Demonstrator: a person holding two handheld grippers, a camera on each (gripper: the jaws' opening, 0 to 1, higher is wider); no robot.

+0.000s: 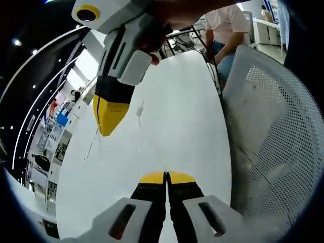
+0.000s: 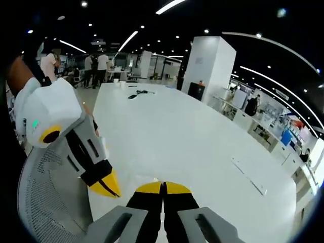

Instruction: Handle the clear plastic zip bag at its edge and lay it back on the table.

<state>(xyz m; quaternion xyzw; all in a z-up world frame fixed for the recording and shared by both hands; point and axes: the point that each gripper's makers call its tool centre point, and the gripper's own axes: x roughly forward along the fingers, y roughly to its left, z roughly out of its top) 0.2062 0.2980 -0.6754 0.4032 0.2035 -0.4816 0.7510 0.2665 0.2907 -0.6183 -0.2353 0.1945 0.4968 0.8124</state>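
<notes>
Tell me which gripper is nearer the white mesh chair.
The left gripper: its yellow tip hangs right beside the mesh chair, while the right gripper points out over the table.

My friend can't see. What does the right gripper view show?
The right tool, shut, points across a long white table. The left tool comes in from the left above a white mesh chair, with people standing far behind.

Open-plan office: long white table (image 2: 192, 142), mesh chair (image 1: 273, 126), ceiling strip lights (image 2: 169, 6).
</notes>
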